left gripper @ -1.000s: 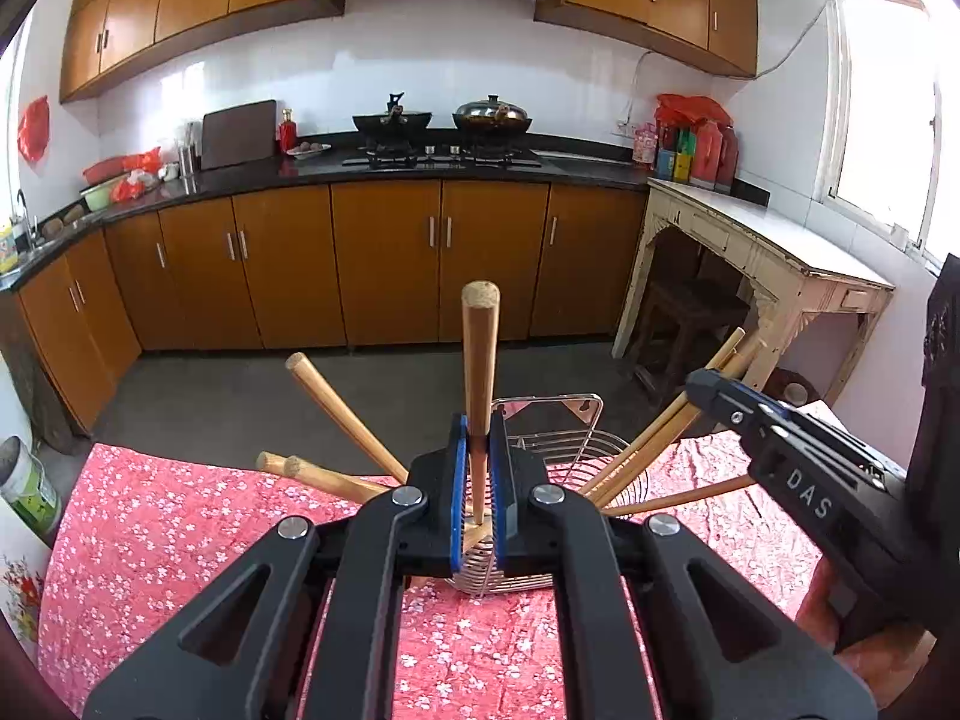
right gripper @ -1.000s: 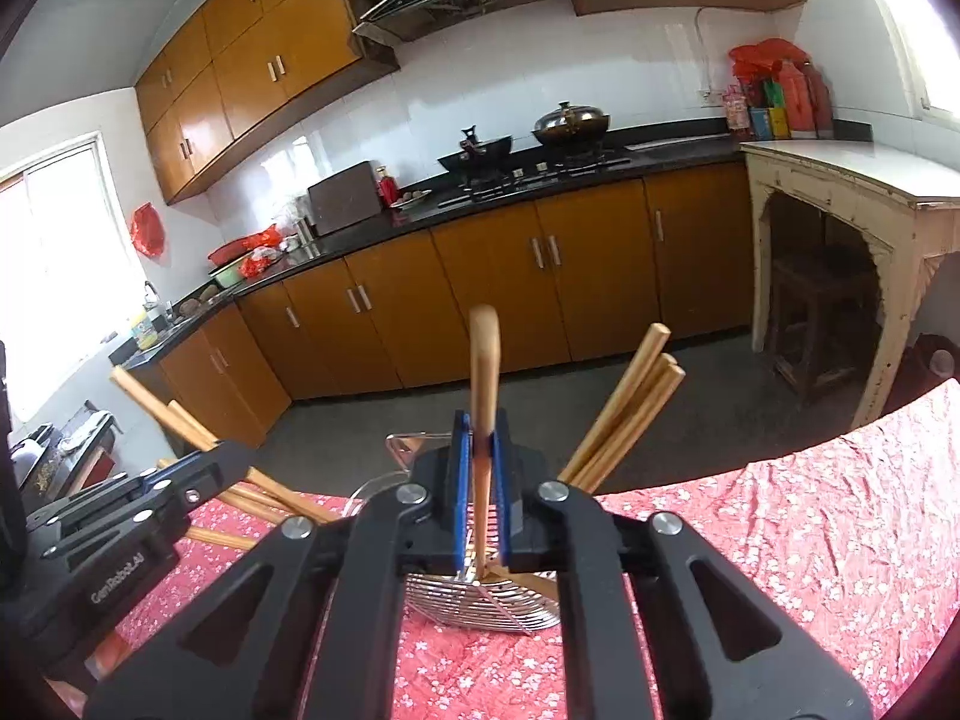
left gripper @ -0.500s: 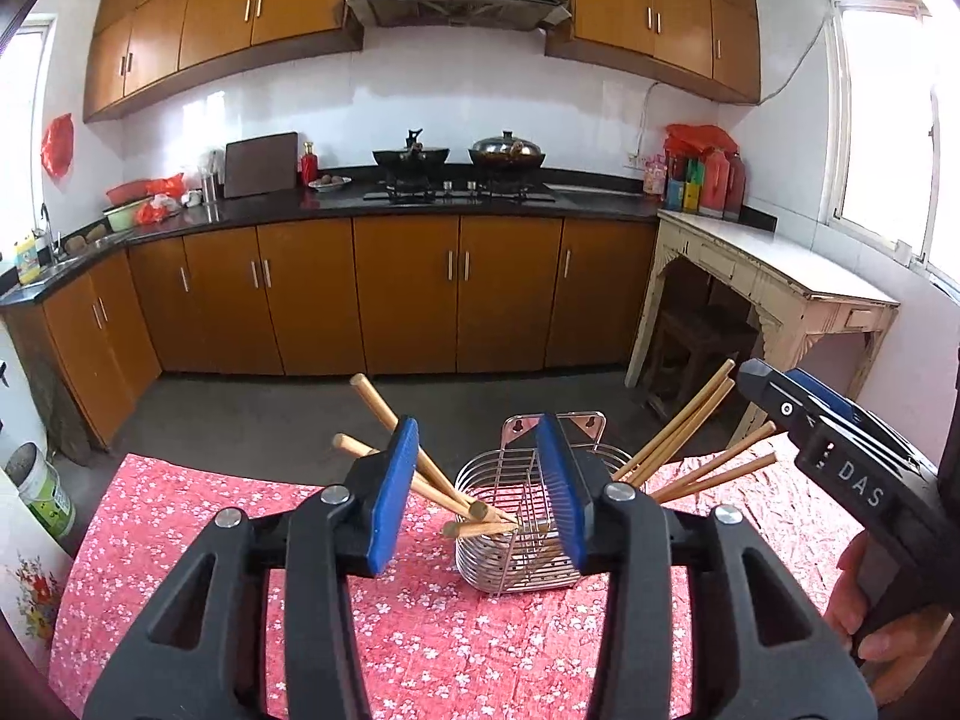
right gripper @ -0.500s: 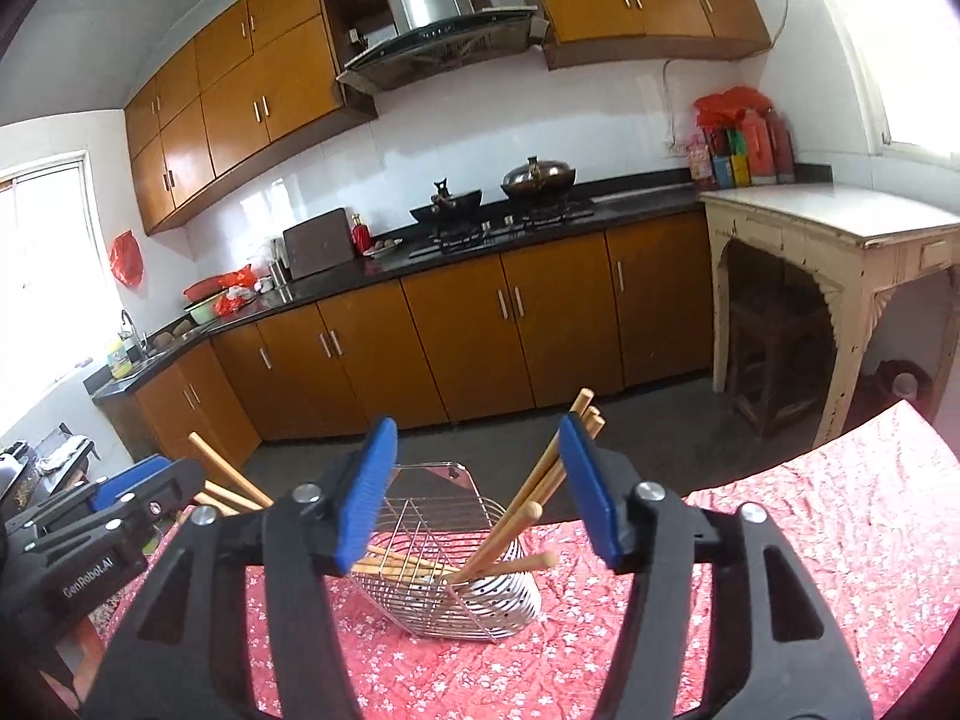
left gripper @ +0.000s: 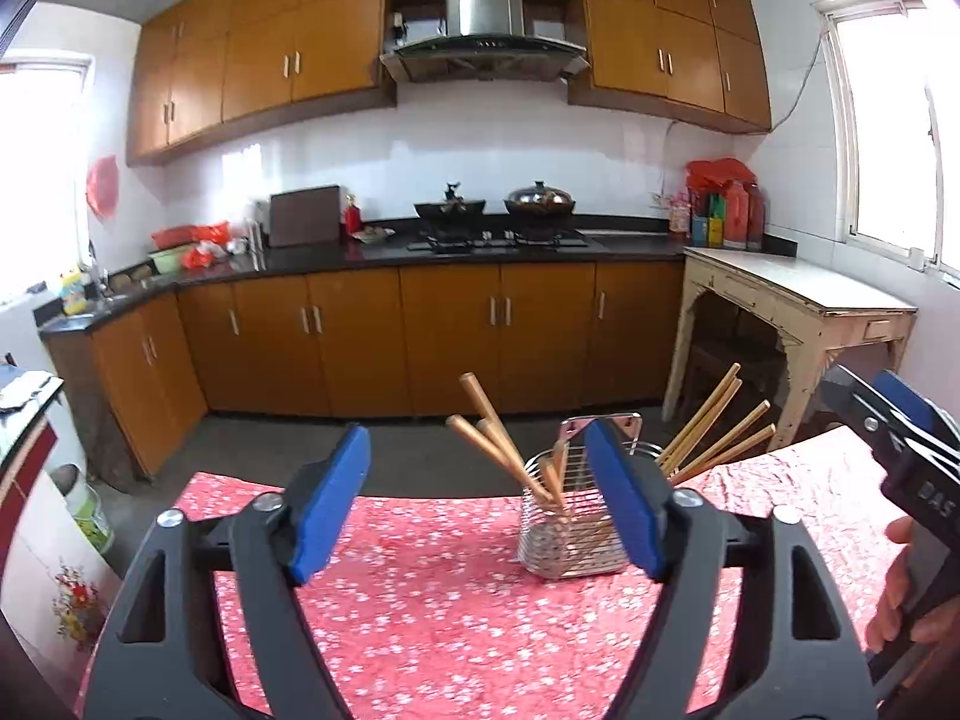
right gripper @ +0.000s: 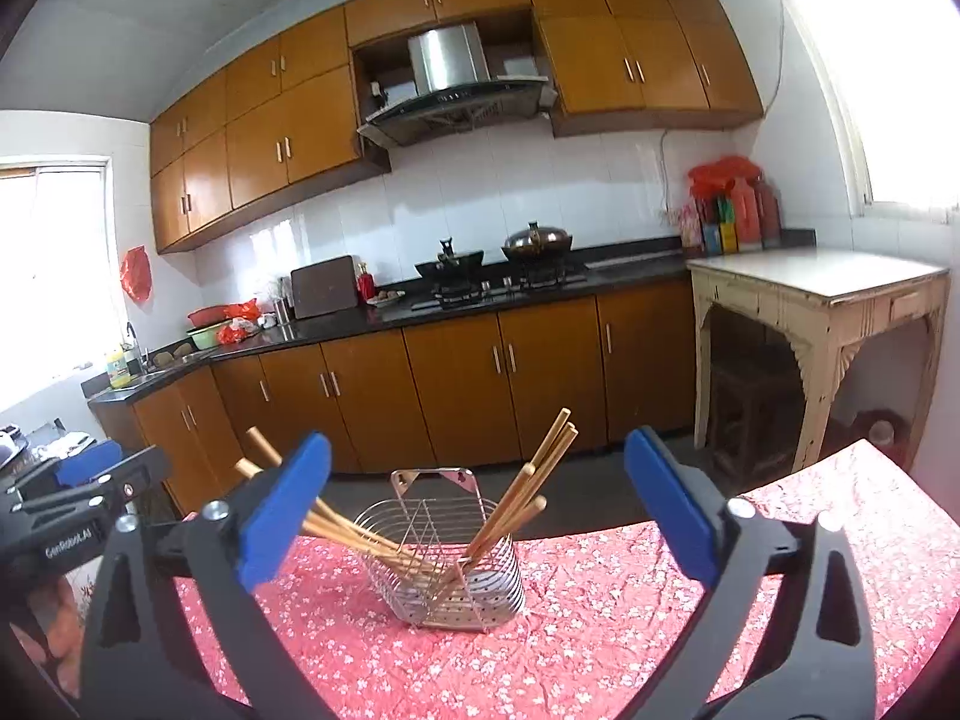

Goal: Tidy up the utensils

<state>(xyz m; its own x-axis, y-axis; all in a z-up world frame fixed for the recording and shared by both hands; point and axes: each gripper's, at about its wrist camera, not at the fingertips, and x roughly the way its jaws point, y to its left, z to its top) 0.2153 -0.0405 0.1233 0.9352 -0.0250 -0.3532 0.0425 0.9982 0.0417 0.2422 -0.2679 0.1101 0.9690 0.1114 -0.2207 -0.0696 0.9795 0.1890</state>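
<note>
My wire basket (right gripper: 444, 564) on the tabletop (right gripper: 600, 630) holds wooden chopsticks (right gripper: 528, 492) fanned left and right, while my left tool (left gripper: 480, 504) and right tool (right gripper: 474, 510) both gape released.

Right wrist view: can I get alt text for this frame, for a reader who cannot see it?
The open right gripper frames a wire basket on a red floral tablecloth; wooden chopsticks lean out of it to both sides. The left gripper shows at the left edge, with wooden kitchen cabinets and a stove behind.
</note>
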